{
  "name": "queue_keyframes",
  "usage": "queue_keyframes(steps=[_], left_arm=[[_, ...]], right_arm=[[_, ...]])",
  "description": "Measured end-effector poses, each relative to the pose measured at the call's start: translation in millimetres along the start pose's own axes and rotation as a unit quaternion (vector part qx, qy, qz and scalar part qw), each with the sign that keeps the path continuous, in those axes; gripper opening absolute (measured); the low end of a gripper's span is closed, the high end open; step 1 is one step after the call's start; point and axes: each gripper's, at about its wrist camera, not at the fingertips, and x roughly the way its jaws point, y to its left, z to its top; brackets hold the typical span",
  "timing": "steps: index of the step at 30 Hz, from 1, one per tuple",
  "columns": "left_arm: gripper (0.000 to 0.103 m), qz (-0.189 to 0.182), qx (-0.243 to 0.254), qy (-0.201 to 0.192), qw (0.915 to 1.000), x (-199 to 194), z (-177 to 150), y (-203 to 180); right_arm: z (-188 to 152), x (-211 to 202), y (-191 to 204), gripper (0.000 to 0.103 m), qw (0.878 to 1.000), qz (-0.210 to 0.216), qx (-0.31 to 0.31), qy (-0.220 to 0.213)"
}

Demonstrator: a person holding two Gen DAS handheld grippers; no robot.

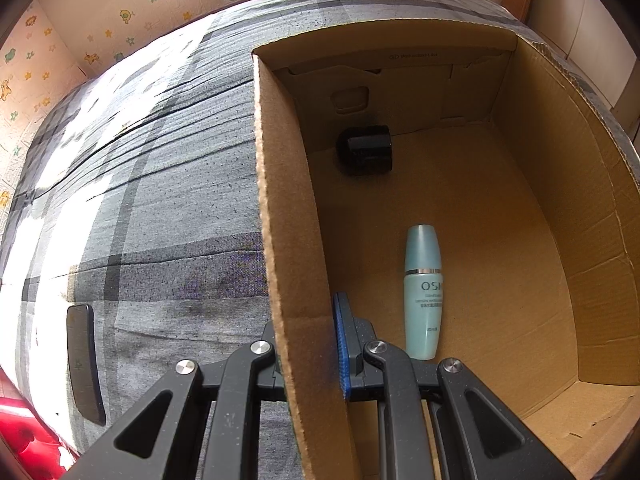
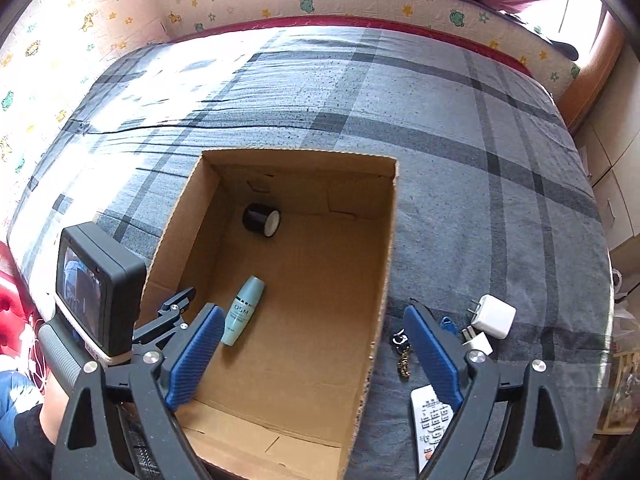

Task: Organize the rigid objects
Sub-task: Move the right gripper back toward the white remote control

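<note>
An open cardboard box stands on the grey plaid bed. Inside lie a teal bottle near the left wall and a black jar in the far left corner. My left gripper is shut on the box's left wall, with one blue pad inside and the other finger hidden behind the cardboard. My right gripper hangs above the box's near part, open wide, with nothing held between its fingers.
Right of the box on the bed lie a white charger plug, a smaller plug, a key fob with chain, a blue clip and a white remote. A black phone lies left of the box.
</note>
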Motion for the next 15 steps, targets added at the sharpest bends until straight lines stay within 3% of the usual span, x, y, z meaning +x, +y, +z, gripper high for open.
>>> queue_keyframes(steps=[8,15], left_arm=[[0.016,0.000,0.000,-0.002,1.0000,0,-1,-1],[0.016,0.000,-0.001,-0.004,1.0000,0,-4,-2]], right_arm=[[-10,-22,-40,0.103,0.999,-0.020,0.021,-0.017],[-34,-24,-72,0.103,0.998,-0.044,0.037,-0.019]])
